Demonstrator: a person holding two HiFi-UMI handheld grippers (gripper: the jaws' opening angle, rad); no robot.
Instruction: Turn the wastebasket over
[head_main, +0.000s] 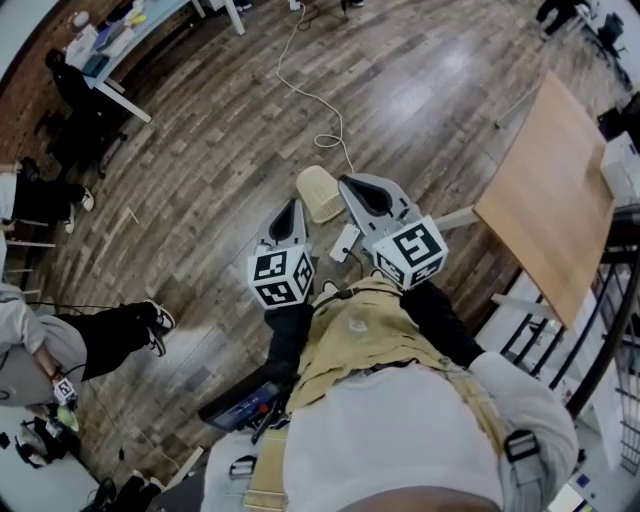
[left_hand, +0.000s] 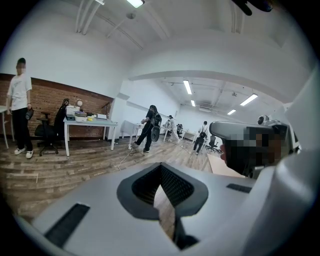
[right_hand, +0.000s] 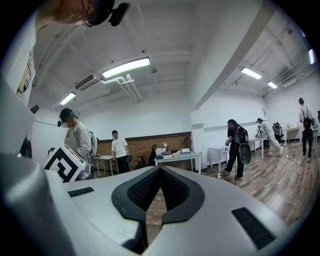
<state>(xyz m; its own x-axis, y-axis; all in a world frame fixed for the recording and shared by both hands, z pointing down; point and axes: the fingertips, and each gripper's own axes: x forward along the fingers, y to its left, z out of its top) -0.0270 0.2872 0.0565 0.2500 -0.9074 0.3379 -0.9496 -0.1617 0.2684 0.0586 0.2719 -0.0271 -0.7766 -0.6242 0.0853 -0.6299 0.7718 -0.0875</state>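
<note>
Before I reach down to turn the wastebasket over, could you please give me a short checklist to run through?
1. The wastebasket is in sight on the floor ahead of both claws: ok.
2. The left claw is open for a grasp: not ok, its jaws are shut with nothing between them.
3. The right claw is open: not ok, it is shut and empty.
4. The floor by the wastebasket is free: not ok, a white cable runs up to it and a small white object lies close by.
5. Which way up the wastebasket lies: cannot tell.
6. The wooden table stands apart from it: ok.
</note>
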